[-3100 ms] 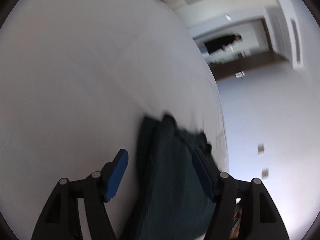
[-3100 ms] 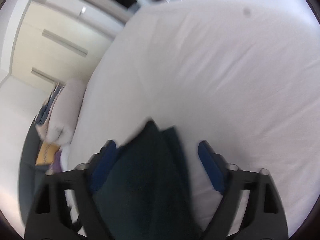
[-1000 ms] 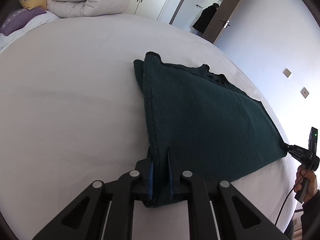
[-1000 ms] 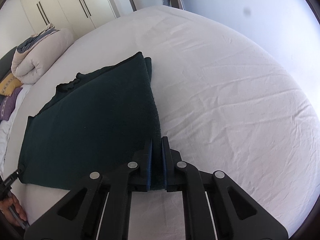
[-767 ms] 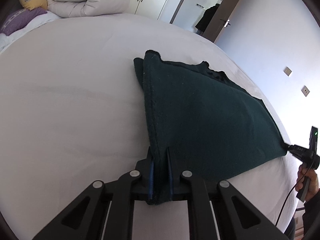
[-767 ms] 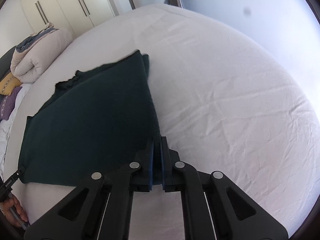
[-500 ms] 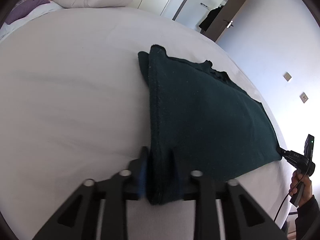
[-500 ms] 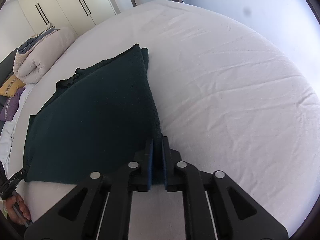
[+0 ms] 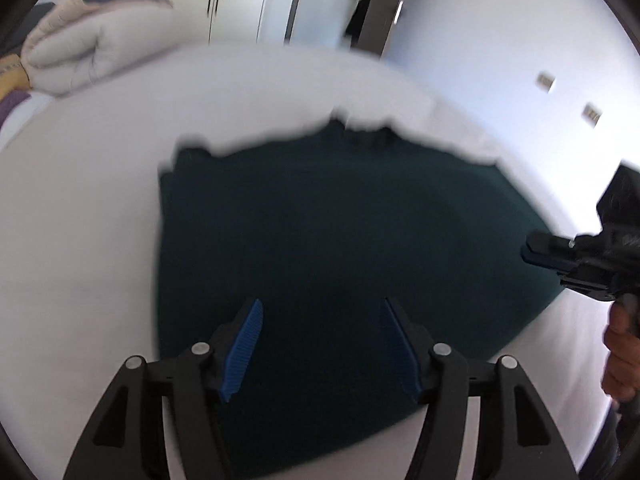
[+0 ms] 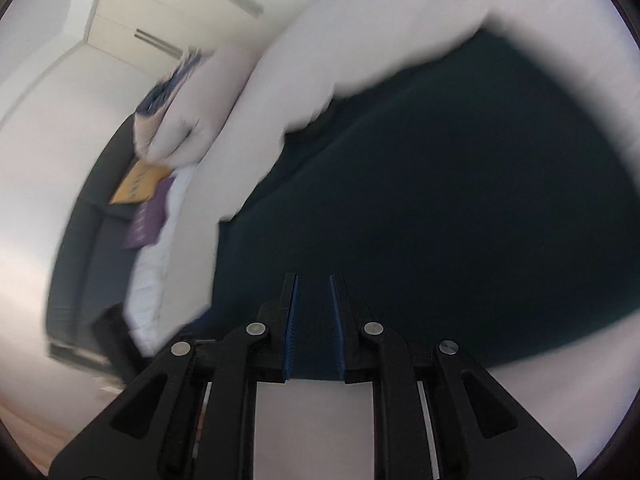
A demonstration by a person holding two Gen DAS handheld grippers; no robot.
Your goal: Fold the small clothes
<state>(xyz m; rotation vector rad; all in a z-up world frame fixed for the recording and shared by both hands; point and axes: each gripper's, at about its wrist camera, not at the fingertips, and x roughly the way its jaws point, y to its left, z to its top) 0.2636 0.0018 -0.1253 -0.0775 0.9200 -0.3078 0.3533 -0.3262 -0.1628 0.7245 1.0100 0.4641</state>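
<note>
Found the dark green garment [image 9: 340, 220] spread flat and already doubled on the white bed [image 9: 80, 220], its long axis running left to right across the left wrist view, ragged edge on the far side. Found the left gripper [image 9: 320, 304] above the garment's near edge, jaws apart and opening, cloth below them but not pinched. Found the right gripper [image 10: 313, 278] at the garment's right end, pads only narrowly parted, nothing visibly clamped, though blur left contact with the cloth edge uncertain. Showed, in the left view, that same right gripper [image 9: 532, 254] just beside the right edge, carried by a hand [image 9: 620, 344]. Judged each gripper nearest its own end of the long axis, with the garment ahead and below, so a further fold probably called for fresh grips on the near corners.
</note>
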